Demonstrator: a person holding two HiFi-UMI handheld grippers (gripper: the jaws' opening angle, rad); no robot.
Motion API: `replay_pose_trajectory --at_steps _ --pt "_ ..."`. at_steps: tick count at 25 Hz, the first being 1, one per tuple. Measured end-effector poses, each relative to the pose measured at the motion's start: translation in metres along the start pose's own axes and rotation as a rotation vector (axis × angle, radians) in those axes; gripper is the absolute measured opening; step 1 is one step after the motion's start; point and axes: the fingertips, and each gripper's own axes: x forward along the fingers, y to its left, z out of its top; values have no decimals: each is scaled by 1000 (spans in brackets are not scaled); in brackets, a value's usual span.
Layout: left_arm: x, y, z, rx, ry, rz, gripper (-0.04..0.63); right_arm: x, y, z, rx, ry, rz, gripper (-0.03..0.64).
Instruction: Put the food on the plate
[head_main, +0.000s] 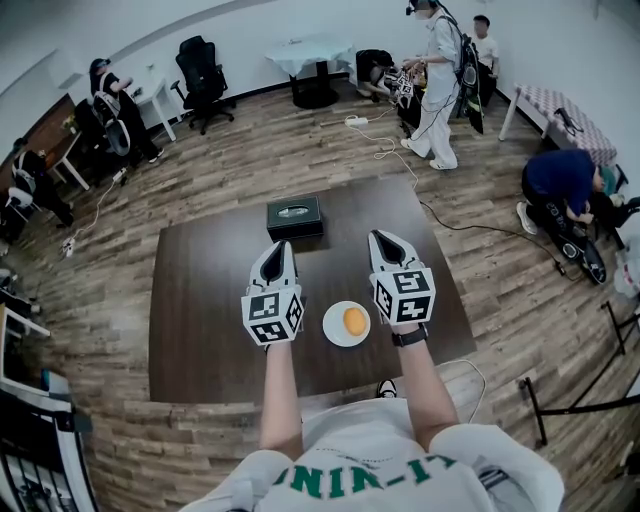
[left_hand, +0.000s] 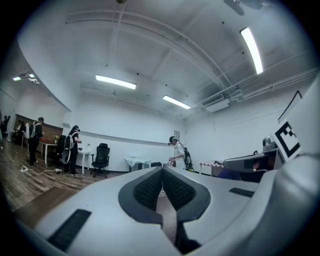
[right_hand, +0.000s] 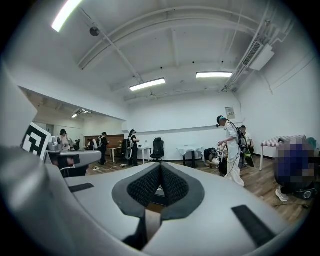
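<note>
Head view looks down on two bare arms that reach out over a dark brown table (head_main: 200, 300). Each hand holds a gripper. The left gripper (head_main: 273, 247) has its jaws pressed together with nothing between them, and the left gripper view shows the same. The right gripper (head_main: 385, 238) is closed too, and it is empty as well. Both point away from the person and hang above the table.

Between the two grippers, a bit nearer to the person, sits a small white plate (head_main: 330, 330). The food (head_main: 354, 321) is lying on it, near the middle. So the job looks done.

The food is a small orange-yellow lump. I cannot tell if it is a fruit or a bun. I think it is light, and it may be a bit soft, so a hard squeeze could dent it. It could also roll. The best place to hold it would be across its fat middle, from two sides. It looks almost round, so it has no clear long way and does not point anywhere.

Farther back on the table is a black box (head_main: 294, 216). Past the table are a wooden floor, a black chair (head_main: 200, 70) and some people.
</note>
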Motion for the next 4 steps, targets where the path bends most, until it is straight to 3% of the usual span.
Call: replay_pose_trajectory --at_steps 4 --pt "-1 4 -20 21 55 3 15 1 3 -8 -9 12 15 15"
